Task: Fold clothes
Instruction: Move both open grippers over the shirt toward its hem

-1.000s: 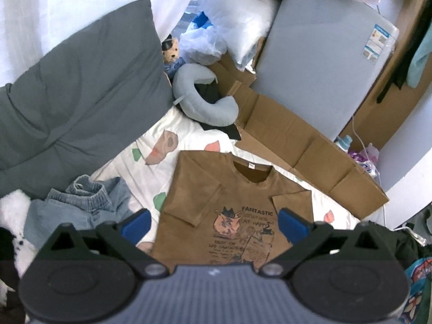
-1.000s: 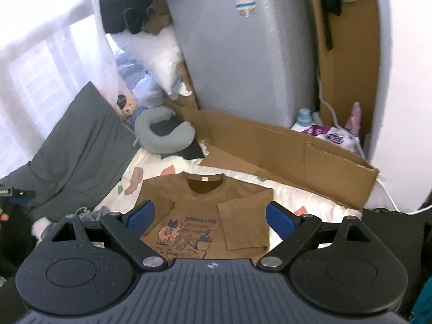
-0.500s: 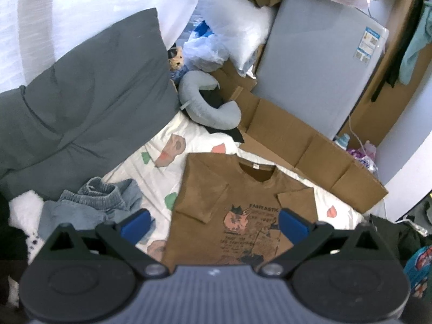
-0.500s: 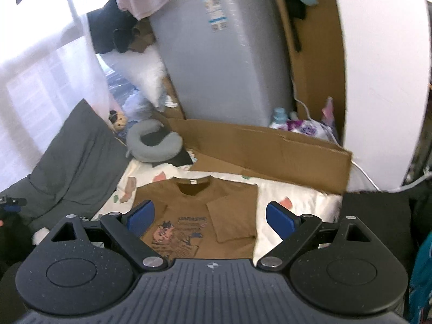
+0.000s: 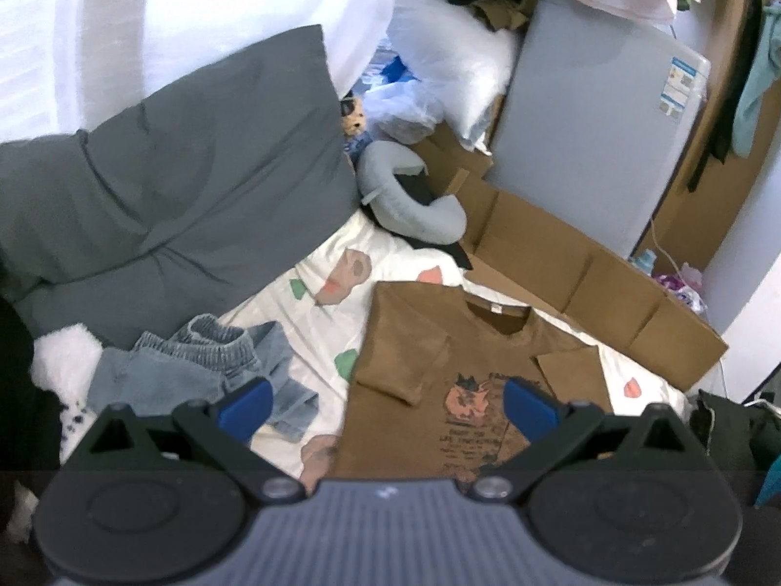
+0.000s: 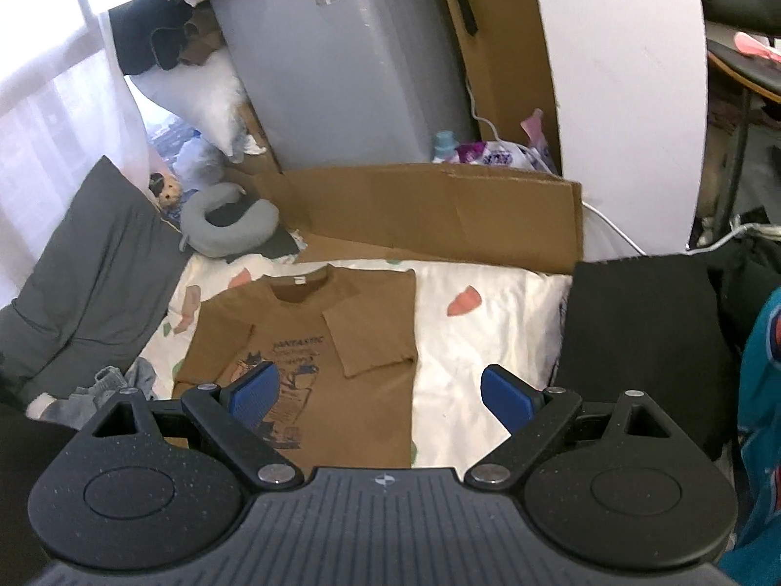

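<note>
Both claws hang released, jaws wide, gripping nothing. The shirt (image 5: 468, 371) lies flat just ahead of and below the left claw (image 5: 385, 405), collar at the far end, 2 sleeves folded inward. From the right claw (image 6: 380, 393) it sits ahead-left. Only the right view shows black cloth (image 6: 639, 337) to the right; only the left shows jeans (image 5: 195, 366).

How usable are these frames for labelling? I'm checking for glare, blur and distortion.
Left wrist view: the curtain is blown out white, edges bend from fisheye, the brown T-shirt print is slightly soft. Right wrist view: window glare at left, shirt print sharper, the white wall bows strongly.
</note>
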A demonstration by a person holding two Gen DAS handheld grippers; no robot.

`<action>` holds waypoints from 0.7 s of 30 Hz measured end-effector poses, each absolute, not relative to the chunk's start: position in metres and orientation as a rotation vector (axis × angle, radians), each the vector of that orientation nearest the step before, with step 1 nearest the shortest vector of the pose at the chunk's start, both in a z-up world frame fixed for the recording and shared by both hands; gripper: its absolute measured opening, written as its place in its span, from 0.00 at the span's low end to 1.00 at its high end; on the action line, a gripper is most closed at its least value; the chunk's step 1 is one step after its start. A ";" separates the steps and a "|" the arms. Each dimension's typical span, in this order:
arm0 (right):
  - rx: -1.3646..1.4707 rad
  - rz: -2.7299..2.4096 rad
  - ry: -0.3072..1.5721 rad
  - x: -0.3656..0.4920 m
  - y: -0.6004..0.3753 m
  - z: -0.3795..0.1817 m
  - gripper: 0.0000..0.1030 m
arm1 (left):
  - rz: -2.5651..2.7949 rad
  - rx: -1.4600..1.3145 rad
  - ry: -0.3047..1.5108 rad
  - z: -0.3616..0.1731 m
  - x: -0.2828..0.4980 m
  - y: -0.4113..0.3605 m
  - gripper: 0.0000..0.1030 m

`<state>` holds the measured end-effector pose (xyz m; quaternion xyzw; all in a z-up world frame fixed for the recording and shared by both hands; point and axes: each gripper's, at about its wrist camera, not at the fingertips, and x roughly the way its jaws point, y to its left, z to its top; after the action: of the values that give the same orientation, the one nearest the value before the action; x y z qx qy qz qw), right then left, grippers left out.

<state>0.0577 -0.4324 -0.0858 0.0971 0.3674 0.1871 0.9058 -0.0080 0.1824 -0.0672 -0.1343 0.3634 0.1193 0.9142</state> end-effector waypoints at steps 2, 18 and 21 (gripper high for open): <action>0.197 0.385 0.758 0.053 -0.434 -0.093 0.90 | 0.257 -0.275 0.774 -0.078 -0.013 0.186 0.99; 0.110 0.358 0.916 0.024 -0.426 -0.194 0.90 | 0.339 -0.335 0.949 -0.190 -0.062 0.210 0.98; 0.113 0.365 0.952 0.017 -0.424 -0.221 0.85 | 0.371 -0.339 0.991 -0.212 -0.071 0.215 0.97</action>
<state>0.0172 -0.4240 -0.2211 0.0542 0.4555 0.1746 0.8713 -0.0714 0.2148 -0.2118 -0.1611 0.4704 0.1761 0.8496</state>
